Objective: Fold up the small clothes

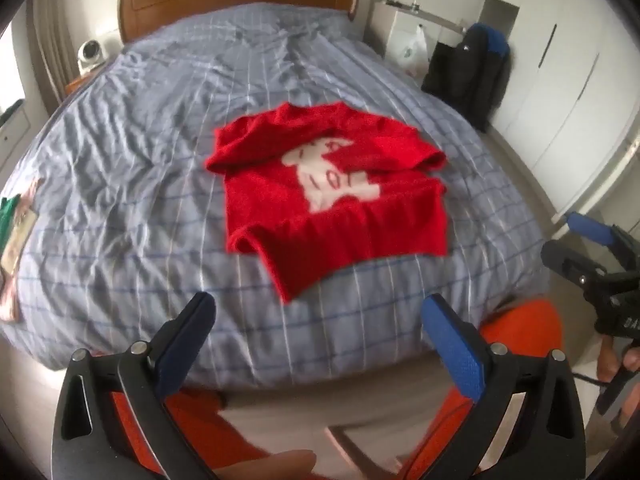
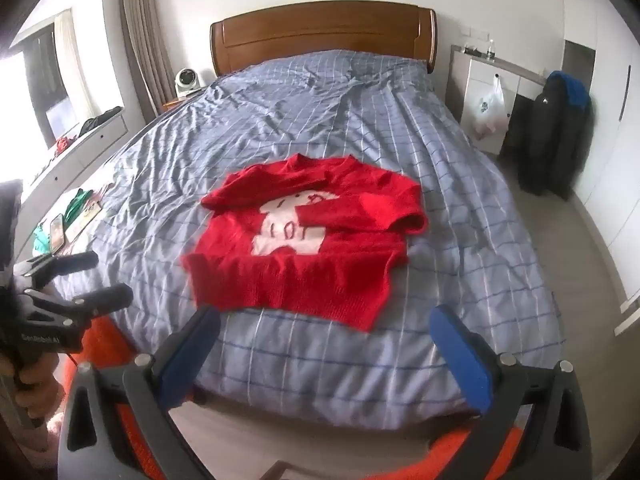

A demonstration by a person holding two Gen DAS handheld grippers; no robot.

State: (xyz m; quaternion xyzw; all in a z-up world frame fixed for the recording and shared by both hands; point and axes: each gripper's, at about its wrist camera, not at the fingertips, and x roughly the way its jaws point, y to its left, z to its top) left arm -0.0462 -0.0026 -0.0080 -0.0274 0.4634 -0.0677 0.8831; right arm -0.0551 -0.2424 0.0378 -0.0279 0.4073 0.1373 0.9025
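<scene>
I hold both grippers above the foot of the bed (image 2: 460, 240), and neither touches anything. My left gripper (image 1: 320, 328) stands wide, nothing between its blue pads; my right gripper (image 2: 324, 340) is just as wide and empty. In the left wrist view the right gripper shows at the right edge, in the right wrist view the left one shows at the left edge, with small white lettering on its black body that is too blurred for me to read.

The red sweater (image 2: 308, 248) lies flat near the middle of the bed, towards the foot end, both sleeves crossed over the chest. It is a fuzzy knit with a ribbed hem, and a white figure on the front carries red marks — I cannot make out what they say.

Nothing lies between my grippers and the sweater, only rumpled blue-grey bedding with thin checked lines. A wooden headboard (image 2: 324, 36) closes the far end. At the bed's left edge lie a green garment (image 2: 78, 200) and a phone (image 2: 57, 232). A small white fan (image 2: 186, 80) stands beside the headboard, a white plastic bag (image 2: 490, 108) hangs at a desk on the right, and a dark jacket (image 2: 556, 136) is draped near it — all well apart from the sweater.
</scene>
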